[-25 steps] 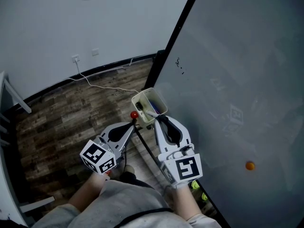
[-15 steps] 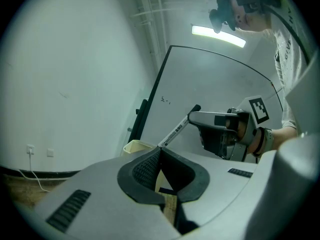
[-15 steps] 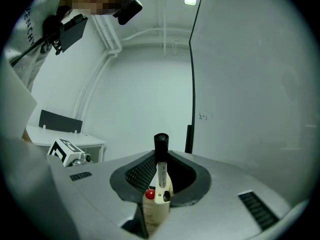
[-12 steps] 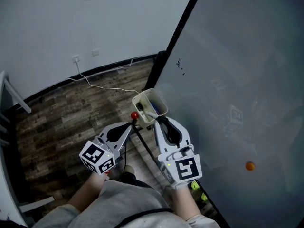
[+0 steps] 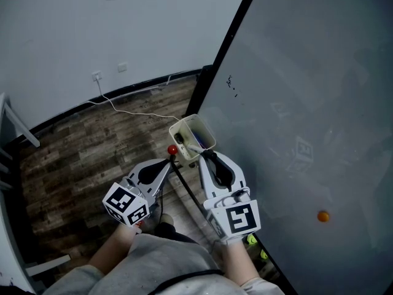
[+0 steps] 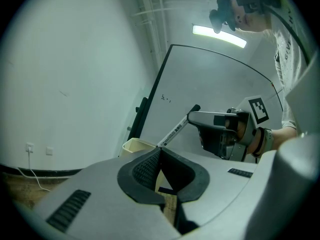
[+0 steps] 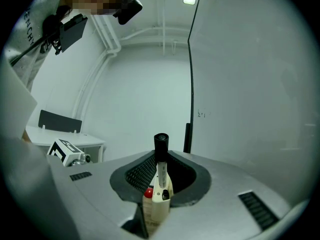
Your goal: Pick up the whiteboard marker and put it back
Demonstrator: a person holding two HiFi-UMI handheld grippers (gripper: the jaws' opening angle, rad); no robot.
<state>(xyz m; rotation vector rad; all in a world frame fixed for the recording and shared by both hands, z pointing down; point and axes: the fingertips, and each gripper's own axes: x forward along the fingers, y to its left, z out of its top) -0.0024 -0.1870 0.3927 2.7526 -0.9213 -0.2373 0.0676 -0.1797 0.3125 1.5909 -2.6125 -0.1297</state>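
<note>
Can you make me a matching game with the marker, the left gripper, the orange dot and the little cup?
Things:
1. whiteboard marker
2. left gripper
3. orange dot
4. cream cup

Where or how:
A. stuck on the whiteboard
B. jaws shut, nothing in them
C. beside the whiteboard's black edge
D. gripped in the right gripper jaws

Pairs: 1-D, 2-B, 3-A, 4-C

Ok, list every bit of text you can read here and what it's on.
None reads whole.
Whiteboard marker barrel: a line of print, too small to read.
Whiteboard: black scribbles, not legible.
Shirt: large letters, cut off at the edge.
Patterned cubes: squares only, no words.
</note>
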